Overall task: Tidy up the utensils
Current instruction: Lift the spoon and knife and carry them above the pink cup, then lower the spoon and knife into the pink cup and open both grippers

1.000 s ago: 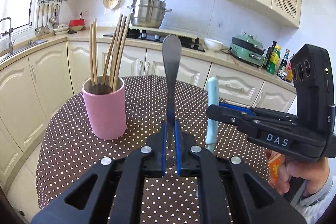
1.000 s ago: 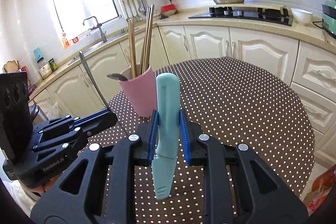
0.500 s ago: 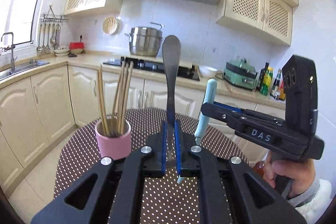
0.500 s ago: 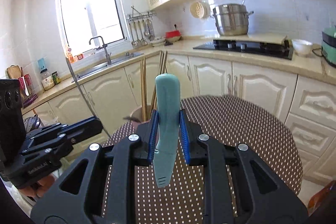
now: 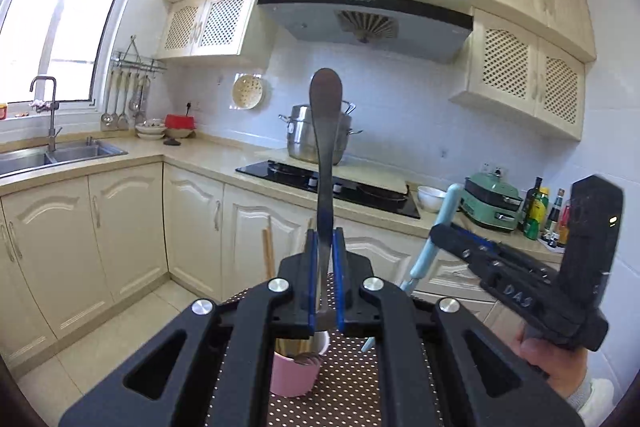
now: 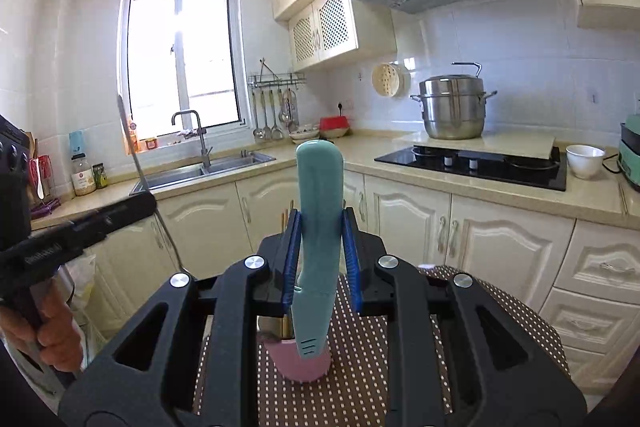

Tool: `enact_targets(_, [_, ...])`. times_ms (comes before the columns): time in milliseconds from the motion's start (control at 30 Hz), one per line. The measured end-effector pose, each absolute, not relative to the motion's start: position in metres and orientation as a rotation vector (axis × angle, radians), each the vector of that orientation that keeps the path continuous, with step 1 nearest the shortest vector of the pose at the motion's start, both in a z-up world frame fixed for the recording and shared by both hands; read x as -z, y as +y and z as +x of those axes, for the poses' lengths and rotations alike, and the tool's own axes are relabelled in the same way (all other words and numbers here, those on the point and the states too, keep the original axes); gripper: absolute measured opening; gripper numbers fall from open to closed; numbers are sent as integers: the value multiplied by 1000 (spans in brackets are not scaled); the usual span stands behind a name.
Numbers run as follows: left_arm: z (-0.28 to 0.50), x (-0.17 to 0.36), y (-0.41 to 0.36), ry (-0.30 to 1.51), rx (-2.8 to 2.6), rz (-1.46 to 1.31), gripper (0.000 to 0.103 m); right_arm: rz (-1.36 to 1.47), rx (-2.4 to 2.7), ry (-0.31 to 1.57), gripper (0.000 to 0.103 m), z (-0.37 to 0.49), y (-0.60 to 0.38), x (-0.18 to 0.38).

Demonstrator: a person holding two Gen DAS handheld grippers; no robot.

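My left gripper [image 5: 324,279] is shut on a metal spoon [image 5: 326,131], handle end up, held high above the pink utensil cup [image 5: 298,373]. The cup stands on the dotted table [image 5: 352,383] and holds wooden chopsticks [image 5: 268,247]. My right gripper [image 6: 320,263] is shut on a light blue plastic utensil [image 6: 318,227], upright, its lower end over the pink cup [image 6: 300,363]. The right gripper also shows in the left wrist view [image 5: 520,291], the left one in the right wrist view [image 6: 80,231].
Kitchen counter behind with a sink [image 6: 208,167], a hob [image 6: 472,163] bearing a steel pot [image 6: 454,111], and a white bowl [image 6: 584,155]. Cream cabinets [image 5: 120,227] stand below. The round table has its far edge [image 6: 500,287] near the cabinets.
Both grippers have risen and tilted up with their utensils. The pink cup has dropped from mid-frame to below the jaws in both views.
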State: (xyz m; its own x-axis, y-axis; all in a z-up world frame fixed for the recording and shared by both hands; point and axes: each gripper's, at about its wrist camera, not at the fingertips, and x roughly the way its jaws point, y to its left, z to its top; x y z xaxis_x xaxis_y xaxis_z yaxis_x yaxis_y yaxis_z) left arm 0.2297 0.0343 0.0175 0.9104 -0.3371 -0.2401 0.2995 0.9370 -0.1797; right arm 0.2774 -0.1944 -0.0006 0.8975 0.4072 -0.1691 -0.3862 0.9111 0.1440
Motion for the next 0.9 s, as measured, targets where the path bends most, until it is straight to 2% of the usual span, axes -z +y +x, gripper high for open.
enact_targets(333, [301, 47, 37, 458, 349, -169, 7, 95, -440, 220, 21, 318, -164, 16])
enact_targets(700, [322, 82, 30, 542, 328, -132, 7, 83, -450, 280, 21, 336, -150, 42])
enact_targets(733, [323, 84, 29, 547, 330, -121, 2, 78, -447, 283, 21, 336, -150, 43])
enact_targets(900, [326, 96, 23, 581, 331, -104, 1, 78, -449, 300, 21, 339, -150, 46])
